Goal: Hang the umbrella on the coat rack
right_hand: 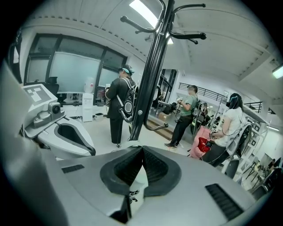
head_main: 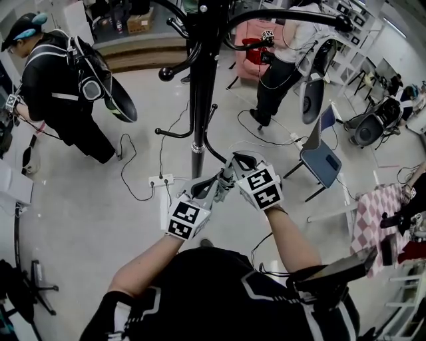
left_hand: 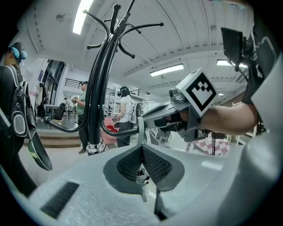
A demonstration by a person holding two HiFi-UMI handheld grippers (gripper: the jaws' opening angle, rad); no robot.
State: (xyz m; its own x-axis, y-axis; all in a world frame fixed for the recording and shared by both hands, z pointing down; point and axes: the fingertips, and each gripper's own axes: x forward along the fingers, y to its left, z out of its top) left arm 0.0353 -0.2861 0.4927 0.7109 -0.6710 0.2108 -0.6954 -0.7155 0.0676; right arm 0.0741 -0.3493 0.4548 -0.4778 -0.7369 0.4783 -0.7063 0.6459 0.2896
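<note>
Umbrella nowhere in view: left gripper (left_hand: 141, 149) and right gripper (right_hand: 142, 150), both near the coat rack (head_main: 198, 113), have jaws pressed together, empty. Best to find and grasp it first.

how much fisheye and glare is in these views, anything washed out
Head view: mild wide-angle bend toward the edges, even light, coat rack sharp. Left gripper view: heavy fisheye with a dark round border, the rack pole bows, strip light blown out. Right gripper view: same round border, ceiling lamp behind the rack top clipped white.
</note>
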